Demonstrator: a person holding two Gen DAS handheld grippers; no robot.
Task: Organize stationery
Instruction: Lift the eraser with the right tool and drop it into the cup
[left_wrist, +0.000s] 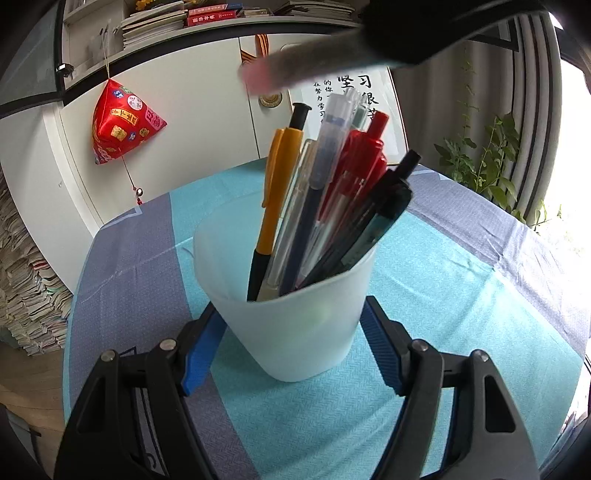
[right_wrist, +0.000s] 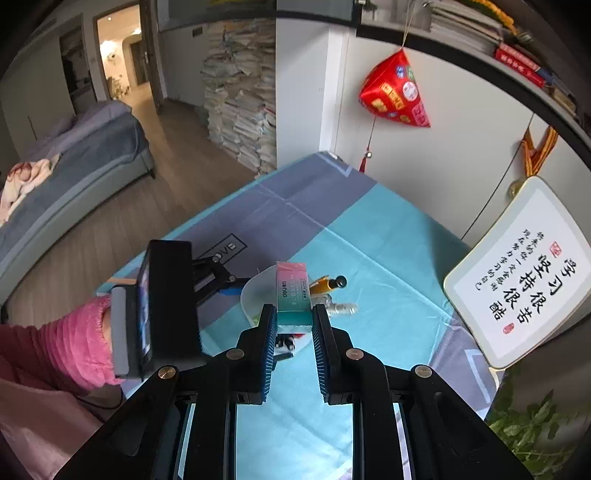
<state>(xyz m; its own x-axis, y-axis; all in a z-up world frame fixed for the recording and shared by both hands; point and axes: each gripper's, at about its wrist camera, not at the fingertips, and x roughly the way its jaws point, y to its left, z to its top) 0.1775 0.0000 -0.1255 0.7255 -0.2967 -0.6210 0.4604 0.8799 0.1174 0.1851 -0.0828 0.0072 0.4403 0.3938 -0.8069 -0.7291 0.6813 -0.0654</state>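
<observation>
A frosted white cup (left_wrist: 295, 325) stands on the blue-and-grey tablecloth (left_wrist: 443, 295), full of several pens (left_wrist: 332, 192) in orange, red, black and clear. My left gripper (left_wrist: 291, 321) is shut on the cup, one blue pad on each side of it. My right gripper (right_wrist: 293, 312) is shut on a pink-and-teal eraser (right_wrist: 291, 291) and hangs above the cup (right_wrist: 253, 295) and its pens (right_wrist: 327, 284). In the left wrist view the eraser (left_wrist: 280, 70) shows as a blur over the pen tops.
A framed calligraphy board (right_wrist: 517, 273) leans on the white cabinet at the table's back edge, with a plant (right_wrist: 535, 435) beside it. A red hanging ornament (left_wrist: 122, 129) dangles from the shelf. A pink sleeve (right_wrist: 66, 350) holds the left unit. Paper stacks and a bed lie beyond the table.
</observation>
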